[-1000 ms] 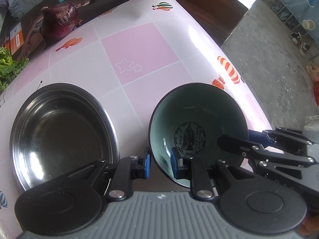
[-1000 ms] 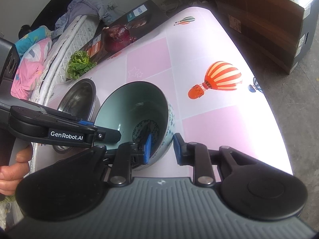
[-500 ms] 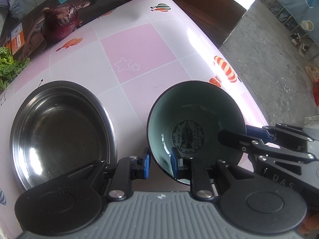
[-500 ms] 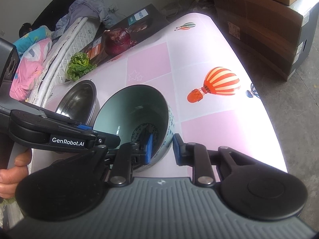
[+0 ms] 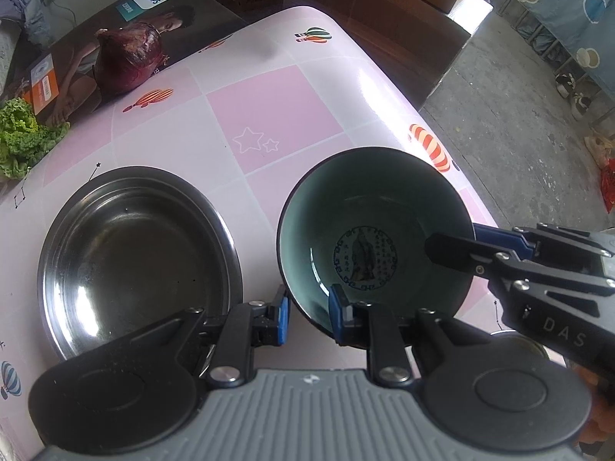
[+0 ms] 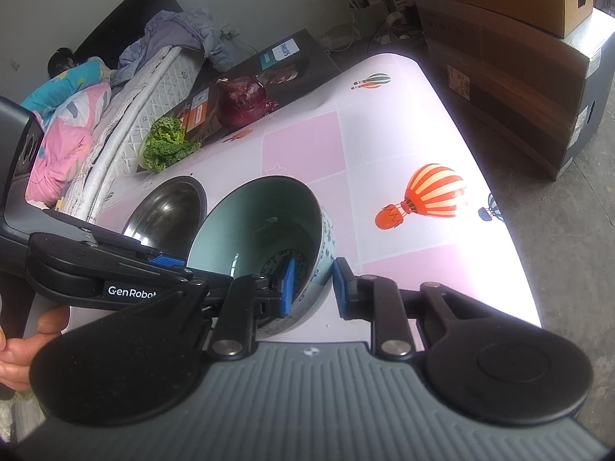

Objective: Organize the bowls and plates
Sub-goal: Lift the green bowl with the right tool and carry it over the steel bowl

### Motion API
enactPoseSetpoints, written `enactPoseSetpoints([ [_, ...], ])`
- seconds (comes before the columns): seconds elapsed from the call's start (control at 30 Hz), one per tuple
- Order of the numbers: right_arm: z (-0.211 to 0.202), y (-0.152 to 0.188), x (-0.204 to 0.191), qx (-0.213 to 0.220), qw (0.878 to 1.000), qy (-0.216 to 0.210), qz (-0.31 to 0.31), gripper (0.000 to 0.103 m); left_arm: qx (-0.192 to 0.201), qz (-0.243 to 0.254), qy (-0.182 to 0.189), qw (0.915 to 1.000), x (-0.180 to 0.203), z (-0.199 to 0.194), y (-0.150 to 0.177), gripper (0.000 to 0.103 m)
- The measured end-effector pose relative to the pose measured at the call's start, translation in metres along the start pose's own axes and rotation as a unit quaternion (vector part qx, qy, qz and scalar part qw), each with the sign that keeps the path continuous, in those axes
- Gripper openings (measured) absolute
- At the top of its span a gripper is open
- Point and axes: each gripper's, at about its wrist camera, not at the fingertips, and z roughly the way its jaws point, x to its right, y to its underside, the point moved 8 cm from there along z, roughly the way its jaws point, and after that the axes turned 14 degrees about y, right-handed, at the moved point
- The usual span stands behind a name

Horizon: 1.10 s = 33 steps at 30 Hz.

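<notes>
A teal-lined ceramic bowl (image 5: 373,238) with a dark round emblem on its bottom is held between both grippers, slightly tilted over the pink table (image 5: 276,115). My left gripper (image 5: 310,319) is shut on the bowl's near rim, one pad inside and one outside. My right gripper (image 6: 314,288) is shut on the bowl's (image 6: 265,223) right wall in the same way. A round steel plate (image 5: 130,257) lies flat on the table just left of the bowl. It also shows in the right wrist view as the steel plate (image 6: 169,207) behind the bowl.
A purple onion (image 5: 128,59) sits on a flat printed box (image 5: 77,50) at the table's far left, with green lettuce (image 5: 19,134) beside it. Cardboard boxes (image 6: 519,57) stand beyond the table's right edge. A bed (image 6: 77,115) runs along the left.
Both grippers keep their hold on the bowl. The bowl and grippers have shifted only slightly over the table; the steel plate has not moved.
</notes>
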Motion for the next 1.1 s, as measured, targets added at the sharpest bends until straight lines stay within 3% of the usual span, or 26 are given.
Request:
enactPoseSetpoints([
  [0.33,-0.026,-0.024,-0.034,0.037,0.999,-0.019,-0.019,0.021,0.034,-0.013,-0.008,0.9993,-0.013,-0.042,-0.002,0.021],
  [0.53,-0.029,-0.042,-0.075,0.051,0.997,-0.048,-0.032,0.021,0.058,-0.038,-0.021,0.9974,-0.046,-0.074,0.002,0.022],
  [0.8,0.006,-0.045,-0.146,0.022,0.994,-0.085,-0.06,0.021,0.069,-0.091,-0.06,0.9917,-0.114,-0.092,0.017,0.021],
  [1.1,0.056,-0.027,-0.174,-0.019,0.994,-0.064,-0.082,0.021,0.049,-0.116,-0.055,0.9905,-0.154,-0.068,0.031,0.021],
])
